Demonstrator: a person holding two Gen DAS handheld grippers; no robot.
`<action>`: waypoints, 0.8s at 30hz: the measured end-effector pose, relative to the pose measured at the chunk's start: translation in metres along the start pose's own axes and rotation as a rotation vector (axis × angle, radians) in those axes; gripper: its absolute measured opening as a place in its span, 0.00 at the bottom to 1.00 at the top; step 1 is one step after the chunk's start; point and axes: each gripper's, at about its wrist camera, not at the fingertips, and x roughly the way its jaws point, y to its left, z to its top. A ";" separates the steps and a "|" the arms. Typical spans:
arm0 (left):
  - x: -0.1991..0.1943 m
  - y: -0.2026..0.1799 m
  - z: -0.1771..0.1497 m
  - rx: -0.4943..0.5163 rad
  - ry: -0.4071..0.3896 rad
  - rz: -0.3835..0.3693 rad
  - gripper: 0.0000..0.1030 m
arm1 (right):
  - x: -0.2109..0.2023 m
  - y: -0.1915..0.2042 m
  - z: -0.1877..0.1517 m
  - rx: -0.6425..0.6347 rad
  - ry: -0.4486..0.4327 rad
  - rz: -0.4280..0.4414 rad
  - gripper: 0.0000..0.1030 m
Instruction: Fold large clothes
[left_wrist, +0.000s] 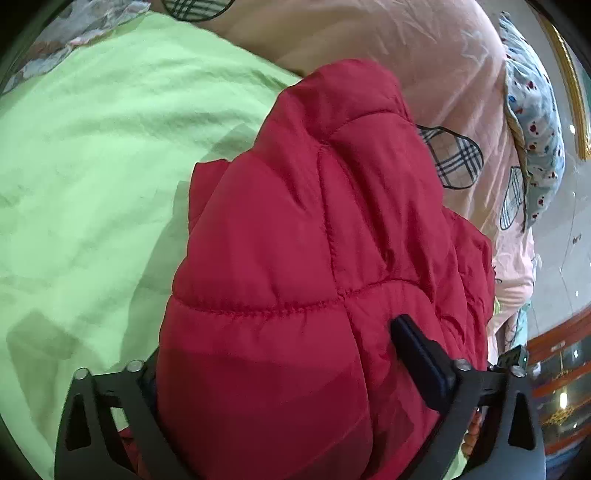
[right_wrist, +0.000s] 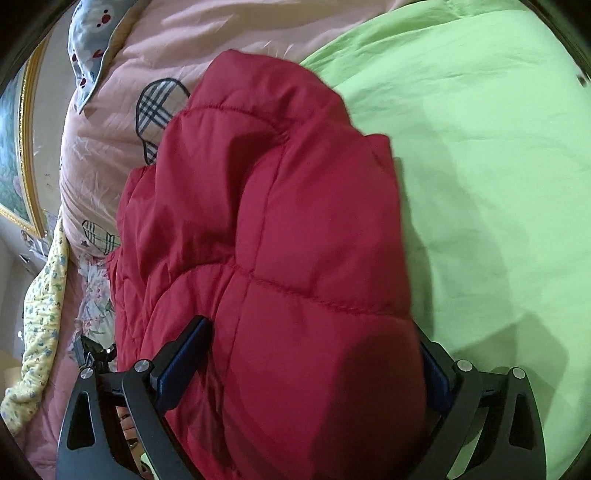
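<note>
So the red puffer jacket is bunched up on the bed, lying partly on the green sheet and partly against the pink quilt with its plaid patches. Both claws have a thick fold of it. The left claw is clamped on the jacket's near edge, padding bulging between its 2 fingers, only the right finger clearly showing. The right claw grips the jacket the same way, blue pads either side of the fold. A floral pillow sits on the far side of the quilt.
</note>
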 end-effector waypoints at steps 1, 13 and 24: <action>0.000 -0.003 -0.001 0.012 -0.001 -0.002 0.85 | 0.002 0.004 -0.001 -0.018 0.009 -0.010 0.95; -0.048 -0.038 -0.019 0.133 -0.038 -0.014 0.41 | -0.024 0.042 -0.014 -0.103 0.005 -0.026 0.42; -0.140 -0.030 -0.083 0.168 0.000 -0.083 0.38 | -0.074 0.063 -0.077 -0.145 0.027 0.049 0.40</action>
